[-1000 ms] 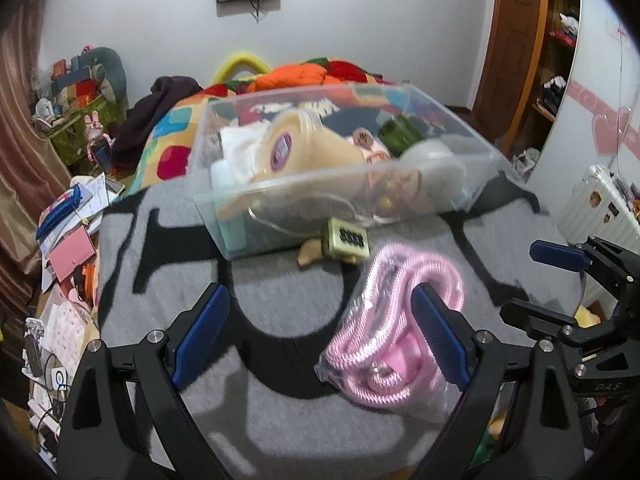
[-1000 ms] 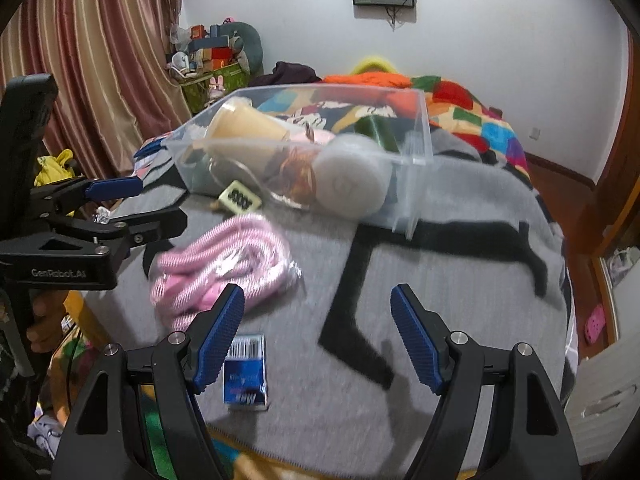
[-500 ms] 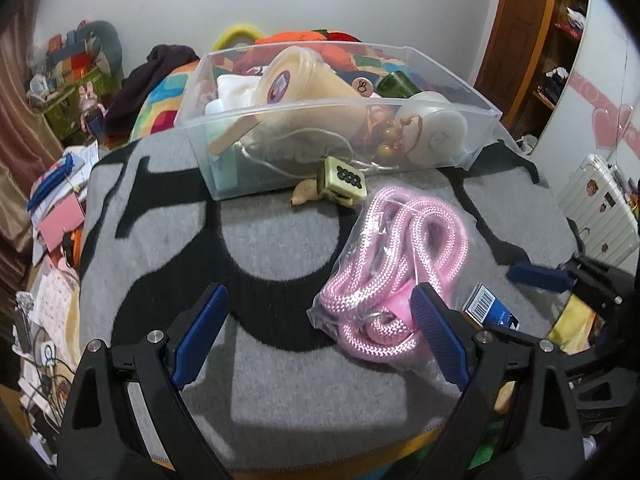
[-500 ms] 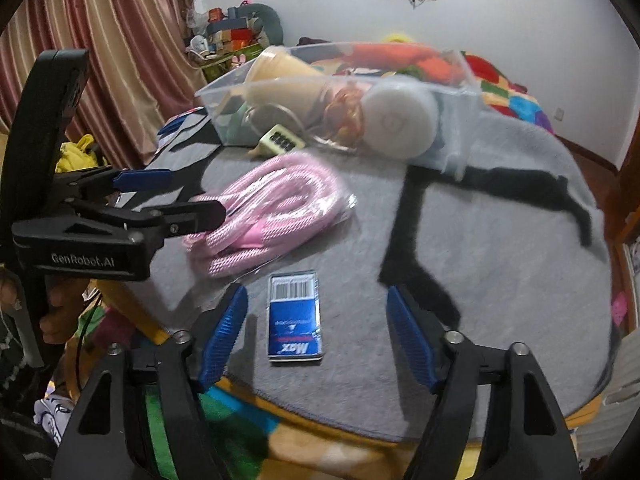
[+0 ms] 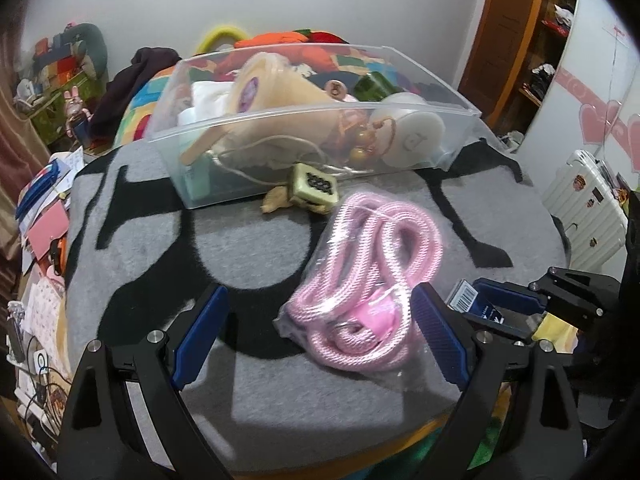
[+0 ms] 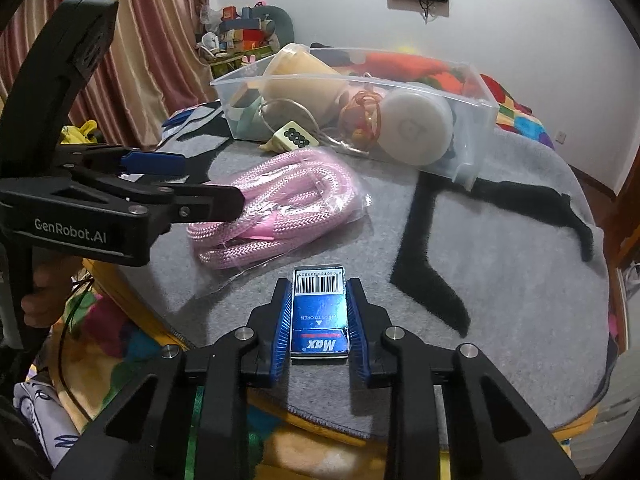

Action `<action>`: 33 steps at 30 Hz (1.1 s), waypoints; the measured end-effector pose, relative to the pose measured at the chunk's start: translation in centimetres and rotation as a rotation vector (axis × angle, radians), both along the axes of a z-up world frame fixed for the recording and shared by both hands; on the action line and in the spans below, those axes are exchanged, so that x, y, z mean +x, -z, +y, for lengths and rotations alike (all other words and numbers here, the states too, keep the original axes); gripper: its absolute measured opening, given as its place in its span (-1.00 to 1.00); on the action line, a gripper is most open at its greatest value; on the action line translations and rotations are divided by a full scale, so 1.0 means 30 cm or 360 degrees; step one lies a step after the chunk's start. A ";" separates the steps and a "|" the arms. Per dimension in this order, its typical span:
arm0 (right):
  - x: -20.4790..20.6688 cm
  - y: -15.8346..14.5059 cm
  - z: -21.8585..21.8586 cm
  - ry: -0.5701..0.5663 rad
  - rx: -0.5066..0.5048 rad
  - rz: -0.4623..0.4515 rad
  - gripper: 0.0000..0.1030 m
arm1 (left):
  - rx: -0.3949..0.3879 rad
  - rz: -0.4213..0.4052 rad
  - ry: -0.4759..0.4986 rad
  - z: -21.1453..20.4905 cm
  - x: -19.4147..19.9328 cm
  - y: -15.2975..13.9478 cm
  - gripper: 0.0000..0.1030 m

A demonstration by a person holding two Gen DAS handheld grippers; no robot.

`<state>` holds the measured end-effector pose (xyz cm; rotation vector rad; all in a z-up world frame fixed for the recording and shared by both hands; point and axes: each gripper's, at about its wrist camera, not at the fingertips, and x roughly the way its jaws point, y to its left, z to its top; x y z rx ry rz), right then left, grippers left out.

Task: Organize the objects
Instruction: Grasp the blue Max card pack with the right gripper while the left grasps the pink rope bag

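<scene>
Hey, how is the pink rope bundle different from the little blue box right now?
The pink rope bundle is soft, coiled and sealed in a clear bag; the blue box is flat, rigid and printed with a barcode. The bundle is the larger of the two. The box sits clamped in the right gripper, whose jaws have just been closing; the bundle lies free, the left gripper open. Both rest on the grey mat.
</scene>
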<state>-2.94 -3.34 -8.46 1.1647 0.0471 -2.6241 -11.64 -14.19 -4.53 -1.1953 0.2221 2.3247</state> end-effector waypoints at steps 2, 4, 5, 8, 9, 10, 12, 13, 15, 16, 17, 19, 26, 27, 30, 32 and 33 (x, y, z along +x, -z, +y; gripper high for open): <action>-0.001 -0.001 0.013 0.0008 -0.0010 -0.0004 -0.52 | -0.0004 -0.0008 0.0028 0.016 -0.002 0.003 0.81; -0.003 -0.003 0.035 0.0035 -0.0019 -0.0008 -0.52 | -0.0015 -0.0024 0.0070 0.038 -0.003 0.012 0.81; -0.007 -0.004 0.053 0.0058 -0.0025 -0.0013 -0.52 | -0.0030 -0.0038 0.0097 0.053 -0.005 0.020 0.81; -0.020 -0.005 0.098 0.0112 -0.0059 -0.0027 -0.52 | -0.0076 -0.0057 0.0124 0.084 -0.016 0.045 0.81; -0.022 -0.006 0.111 0.0125 -0.0068 -0.0029 -0.52 | -0.0083 -0.0069 0.0127 0.091 -0.021 0.052 0.81; -0.021 -0.008 0.122 0.0135 -0.0075 -0.0031 -0.52 | -0.0083 -0.0086 0.0132 0.098 -0.025 0.059 0.81; -0.024 -0.009 0.141 0.0157 -0.0090 -0.0036 -0.52 | -0.0088 -0.0076 0.0137 0.111 -0.029 0.061 0.81; -0.026 -0.010 0.148 0.0165 -0.0094 -0.0036 -0.52 | -0.0092 -0.0073 0.0144 0.114 -0.029 0.062 0.81; -0.030 -0.013 0.158 0.0180 -0.0097 -0.0029 -0.52 | -0.0104 -0.0062 0.0158 0.132 -0.031 0.064 0.81; -0.031 -0.014 0.161 0.0183 -0.0102 -0.0027 -0.52 | -0.0111 -0.0054 0.0160 0.139 -0.031 0.066 0.81; -0.030 -0.018 0.166 0.0186 -0.0109 -0.0024 -0.52 | -0.0120 -0.0025 0.0153 0.146 -0.033 0.066 0.81; -0.033 -0.026 0.172 0.0194 -0.0118 -0.0016 -0.52 | -0.0113 -0.0020 0.0153 0.154 -0.039 0.070 0.81; -0.041 -0.049 0.192 0.0223 -0.0127 0.0018 -0.52 | -0.0101 0.0049 0.0134 0.162 -0.041 0.062 0.34; -0.042 -0.052 0.197 0.0229 -0.0135 0.0021 -0.52 | -0.0095 0.0054 0.0129 0.157 -0.040 0.057 0.32; -0.049 -0.054 0.212 0.0246 -0.0159 0.0024 -0.52 | -0.0062 0.0048 0.0118 0.150 -0.043 0.057 0.27; -0.051 -0.057 0.221 0.0255 -0.0171 0.0026 -0.52 | -0.0045 0.0045 0.0113 0.142 -0.041 0.054 0.25; -0.052 -0.059 0.222 0.0259 -0.0173 0.0028 -0.52 | -0.0039 0.0043 0.0114 0.137 -0.039 0.052 0.24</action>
